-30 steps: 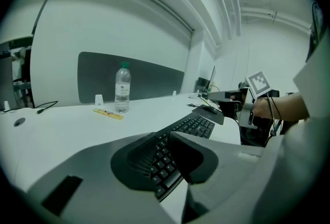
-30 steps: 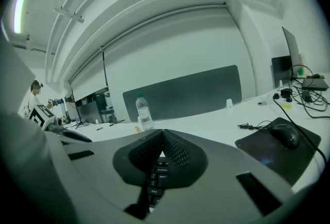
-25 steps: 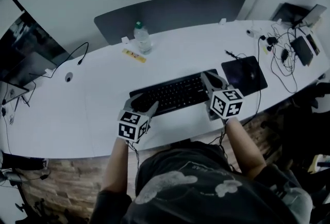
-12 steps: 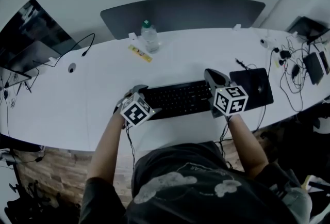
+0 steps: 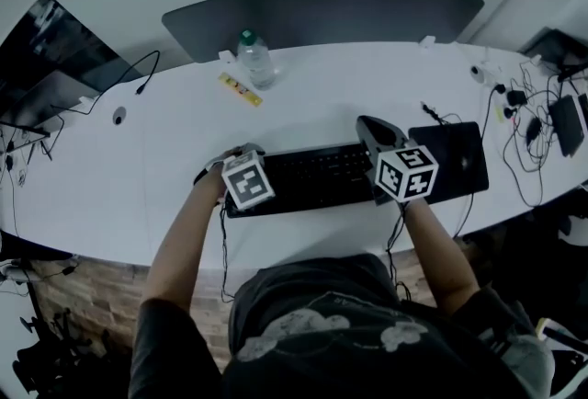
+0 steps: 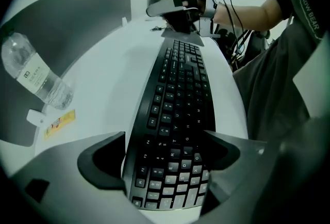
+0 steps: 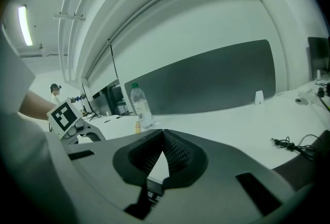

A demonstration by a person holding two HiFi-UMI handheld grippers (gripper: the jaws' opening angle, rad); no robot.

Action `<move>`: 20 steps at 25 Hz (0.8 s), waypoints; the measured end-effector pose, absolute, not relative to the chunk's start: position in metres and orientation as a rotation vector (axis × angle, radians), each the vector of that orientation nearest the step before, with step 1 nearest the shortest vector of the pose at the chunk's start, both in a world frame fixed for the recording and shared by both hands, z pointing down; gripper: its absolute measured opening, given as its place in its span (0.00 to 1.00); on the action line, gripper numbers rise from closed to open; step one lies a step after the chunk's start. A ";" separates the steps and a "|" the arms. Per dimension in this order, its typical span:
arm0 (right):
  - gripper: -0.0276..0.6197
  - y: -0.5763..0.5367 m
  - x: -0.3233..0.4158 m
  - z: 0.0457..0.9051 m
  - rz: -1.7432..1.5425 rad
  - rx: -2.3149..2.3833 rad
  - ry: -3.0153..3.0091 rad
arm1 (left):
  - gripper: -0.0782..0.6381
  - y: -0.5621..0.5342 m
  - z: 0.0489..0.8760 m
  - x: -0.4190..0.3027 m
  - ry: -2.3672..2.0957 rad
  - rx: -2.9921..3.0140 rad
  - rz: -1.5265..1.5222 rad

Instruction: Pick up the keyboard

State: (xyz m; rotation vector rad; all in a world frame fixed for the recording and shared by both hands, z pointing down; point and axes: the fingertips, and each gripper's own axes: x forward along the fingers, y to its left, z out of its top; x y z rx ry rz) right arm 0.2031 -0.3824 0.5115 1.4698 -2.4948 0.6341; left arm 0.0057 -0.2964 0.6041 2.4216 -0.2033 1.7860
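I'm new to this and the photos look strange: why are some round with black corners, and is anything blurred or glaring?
Left gripper view: a wide-angle lens leaves black corners and swells the near end of the keyboard; fairly sharp. Right gripper view: same round frame, wall lines bowed, a lamp glares upper left. Head view: dim, bluish, no glare, table sharp.
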 end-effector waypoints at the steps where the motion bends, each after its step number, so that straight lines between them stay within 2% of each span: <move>1: 0.05 -0.384 0.204 0.513 0.641 1.466 -2.495 | 0.70 -0.296 0.608 0.006 -0.178 2.398 1.806; 13: 0.05 -0.406 0.208 0.533 0.685 1.399 -2.513 | 0.77 -0.284 0.638 0.018 0.096 2.182 1.943; 20: 0.05 -0.409 0.204 0.548 0.722 1.361 -2.514 | 0.79 -0.275 0.639 0.006 0.087 2.059 2.074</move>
